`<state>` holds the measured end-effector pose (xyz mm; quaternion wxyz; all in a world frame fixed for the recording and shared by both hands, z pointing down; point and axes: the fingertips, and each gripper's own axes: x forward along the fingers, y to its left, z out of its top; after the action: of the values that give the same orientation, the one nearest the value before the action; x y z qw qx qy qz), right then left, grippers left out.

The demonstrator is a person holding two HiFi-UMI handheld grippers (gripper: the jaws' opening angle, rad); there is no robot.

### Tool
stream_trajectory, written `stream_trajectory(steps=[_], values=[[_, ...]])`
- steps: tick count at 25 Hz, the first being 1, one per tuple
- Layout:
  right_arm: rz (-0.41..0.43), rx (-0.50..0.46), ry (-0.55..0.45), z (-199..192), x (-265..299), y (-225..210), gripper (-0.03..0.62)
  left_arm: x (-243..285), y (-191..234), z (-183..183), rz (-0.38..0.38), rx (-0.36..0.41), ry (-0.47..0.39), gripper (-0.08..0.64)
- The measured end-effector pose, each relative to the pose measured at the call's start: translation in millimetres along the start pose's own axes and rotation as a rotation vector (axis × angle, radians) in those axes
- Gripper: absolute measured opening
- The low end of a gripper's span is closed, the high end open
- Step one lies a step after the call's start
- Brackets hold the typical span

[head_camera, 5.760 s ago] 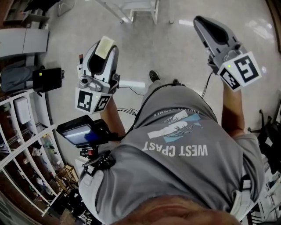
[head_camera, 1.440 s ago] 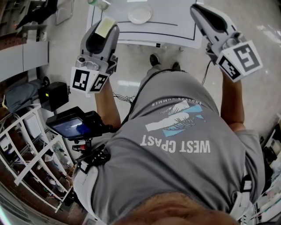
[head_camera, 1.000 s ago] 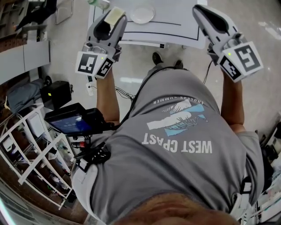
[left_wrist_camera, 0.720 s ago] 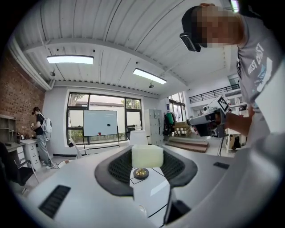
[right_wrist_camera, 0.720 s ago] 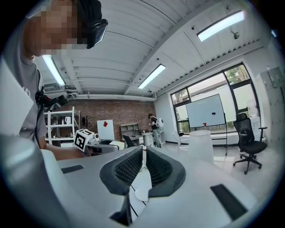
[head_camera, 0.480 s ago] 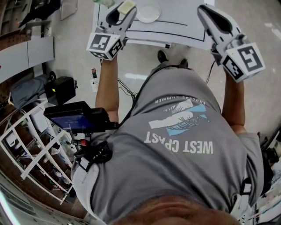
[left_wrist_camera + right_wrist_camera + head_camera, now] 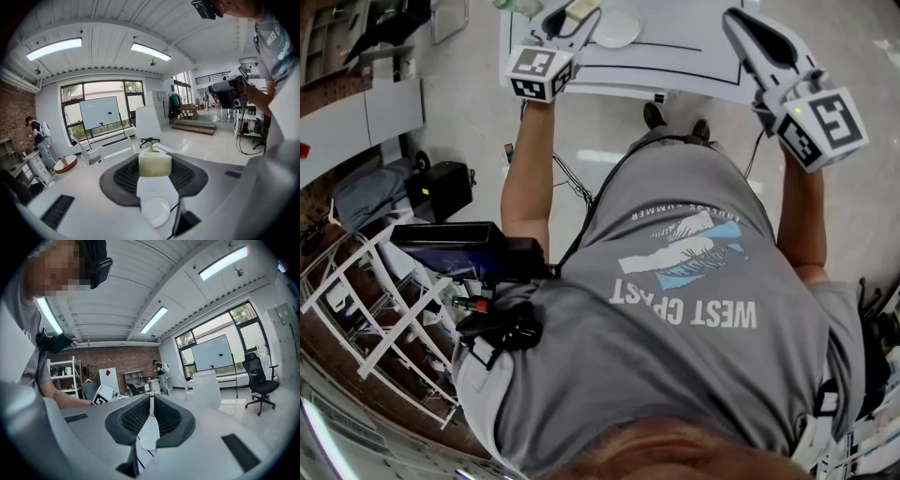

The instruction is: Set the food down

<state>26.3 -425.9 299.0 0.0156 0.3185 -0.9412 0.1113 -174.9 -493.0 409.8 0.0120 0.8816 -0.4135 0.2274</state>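
Nearest to us is our own grey T-shirt (image 7: 694,309), well short of the white plate (image 7: 617,28) that we take as our mark. Far down and left of the plate a white shelf rack (image 7: 370,314) stands on the floor, with a black screen device (image 7: 455,246) at our hip just above it. A black box (image 7: 439,190) sits on the floor somewhat closer to the plate. Our shoes (image 7: 654,115) show on the floor just this side of the plate, below the near edge of the table (image 7: 694,66) that carries it.

The left tongs (image 7: 577,13) reach in from the plate's left, and their marker cube (image 7: 542,73) sits on the plate's near side. They are clamped on the food (image 7: 154,164), a pale yellowish block pinched between both pads at the tips. The block hangs just beside the plate's left rim and does not rest on it. In the left gripper view the plate lies below the gap, nearer to us than the block, with bare table showing between the two.

The right tongs (image 7: 151,403) are held well to the right of the plate, out by the table's right end. Their tips are drawn together with nothing between them.

Beyond the plate, across the room, a whiteboard (image 7: 98,112) stands before the windows. A person (image 7: 35,133) stands far off to its left.
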Motion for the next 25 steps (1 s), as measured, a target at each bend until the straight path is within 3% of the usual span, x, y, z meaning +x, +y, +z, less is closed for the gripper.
stream_trajectory(steps=[16,25], values=[[-0.038,0.069,0.0,-27.4,-2.4,-20.3,0.011,61.5,13.8,-97.6,-0.062,0.164,0.339,0.17],[-0.075,0.087,0.038,-39.5,-10.2,-20.8,0.011,84.5,7.8,-134.4,-0.136,0.267,0.454,0.17]])
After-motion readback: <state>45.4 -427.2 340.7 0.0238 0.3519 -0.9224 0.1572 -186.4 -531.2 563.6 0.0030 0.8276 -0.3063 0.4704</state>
